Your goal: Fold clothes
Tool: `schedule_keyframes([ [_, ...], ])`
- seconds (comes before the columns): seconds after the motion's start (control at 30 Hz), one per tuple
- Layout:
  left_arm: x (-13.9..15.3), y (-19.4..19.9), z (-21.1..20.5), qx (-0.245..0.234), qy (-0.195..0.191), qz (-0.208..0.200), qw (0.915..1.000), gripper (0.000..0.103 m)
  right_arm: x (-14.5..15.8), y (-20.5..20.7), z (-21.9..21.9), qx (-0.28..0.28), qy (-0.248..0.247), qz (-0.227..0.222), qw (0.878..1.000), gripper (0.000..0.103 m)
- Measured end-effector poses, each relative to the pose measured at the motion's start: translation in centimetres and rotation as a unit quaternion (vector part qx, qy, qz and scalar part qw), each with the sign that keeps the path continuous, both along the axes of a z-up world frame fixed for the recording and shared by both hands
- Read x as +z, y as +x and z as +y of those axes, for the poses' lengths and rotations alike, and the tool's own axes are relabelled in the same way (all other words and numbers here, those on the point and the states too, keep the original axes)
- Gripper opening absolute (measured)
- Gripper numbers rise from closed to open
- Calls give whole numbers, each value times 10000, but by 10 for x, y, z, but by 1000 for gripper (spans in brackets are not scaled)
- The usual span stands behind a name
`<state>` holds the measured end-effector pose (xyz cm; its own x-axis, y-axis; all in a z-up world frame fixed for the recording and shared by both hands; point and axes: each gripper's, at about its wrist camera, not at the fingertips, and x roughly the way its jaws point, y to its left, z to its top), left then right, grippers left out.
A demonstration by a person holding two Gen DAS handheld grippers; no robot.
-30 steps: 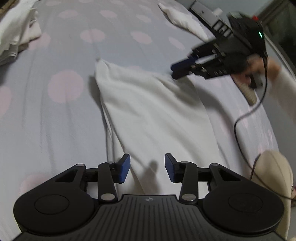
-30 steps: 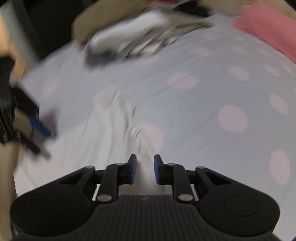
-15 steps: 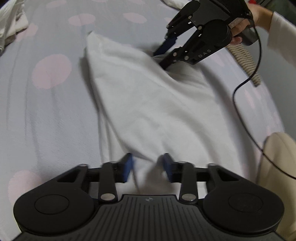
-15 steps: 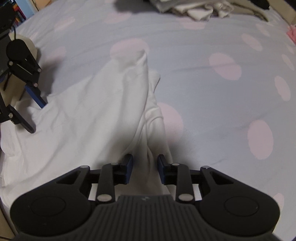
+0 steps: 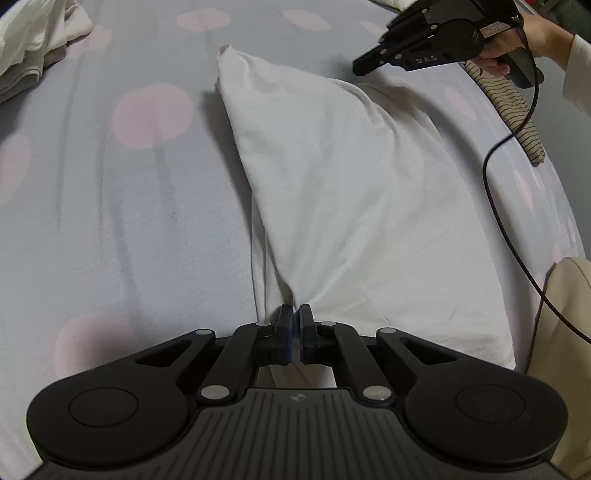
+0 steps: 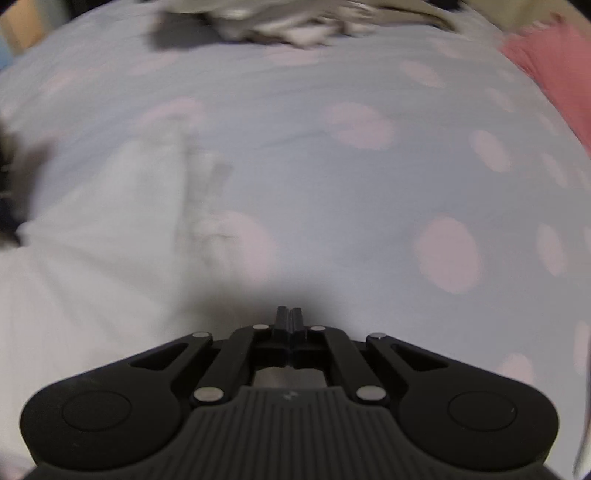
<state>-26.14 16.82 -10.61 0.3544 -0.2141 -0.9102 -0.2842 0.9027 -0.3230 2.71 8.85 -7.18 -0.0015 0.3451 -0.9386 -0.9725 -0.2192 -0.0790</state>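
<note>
A white garment [image 5: 351,192] lies spread on the lavender, pink-dotted sheet [image 5: 110,221], tapering to a far corner at the top. My left gripper [image 5: 294,314] is shut on its near edge, and the cloth bunches into folds at the fingers. A hand holds my right gripper [image 5: 358,69] at the top right, just above the garment's far right edge. In the blurred right wrist view the right gripper [image 6: 290,317] is shut with nothing visible between its fingers. There the white garment [image 6: 92,240] lies to its left.
A pile of pale clothes [image 5: 29,44] sits at the far left of the bed; the same pile [image 6: 277,18] shows ahead in the right wrist view. A striped garment [image 5: 517,110] and a black cable [image 5: 495,206] lie at the right. Pink cloth [image 6: 554,66] lies far right.
The left gripper has gone from open to shut on the garment's near edge. The right gripper has shut and swung right, off the garment's far edge.
</note>
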Motion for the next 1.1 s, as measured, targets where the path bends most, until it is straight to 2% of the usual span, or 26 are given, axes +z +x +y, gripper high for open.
schedule_keyframes([
  [0.07,2,-1,4,88,-75,-32,9999,3,9,3,-9,-73,228,109,9997,0],
  [0.1,3,-2,9,186,-157,-39,9997,9,14,4,-13,-110,342,164,9992,0],
  [0.13,6,-4,15,318,-250,-48,9992,12,19,5,-18,-179,465,214,9985,5],
  [0.17,10,-7,19,427,-289,-65,9986,19,28,4,-26,-384,623,248,9970,18],
  [0.2,14,-12,20,459,-241,-83,9986,20,36,3,-34,-595,779,287,9948,33],
  [0.23,18,-16,18,407,-159,-100,9990,21,44,-1,-45,-827,935,367,9915,67],
  [0.27,23,-20,15,330,-76,-115,9994,23,53,-7,-59,-1026,1105,513,9872,77],
  [0.37,32,-32,0,14,91,-121,9999,37,73,-36,-100,-1459,1381,760,9767,77],
  [0.4,35,-36,-6,-103,152,-120,9998,40,78,-54,-115,-1569,1449,618,9750,77],
  [0.5,40,-41,-28,-429,279,-82,9987,40,87,-112,-162,-1645,1656,452,9713,78],
  [0.57,43,-44,-41,-575,358,-79,9977,40,81,-151,-188,-1437,1608,398,9757,78],
  [0.73,48,-54,-71,-1050,558,-63,9929,43,54,-227,-229,-1228,970,127,9876,78],
  [0.87,41,-55,-95,-1451,844,46,9858,46,34,-250,-243,-1277,729,7,9891,78],
  [1.1,23,-47,-130,-1937,1413,299,9704,45,7,-255,-237,-1439,642,-390,9867,75],
])
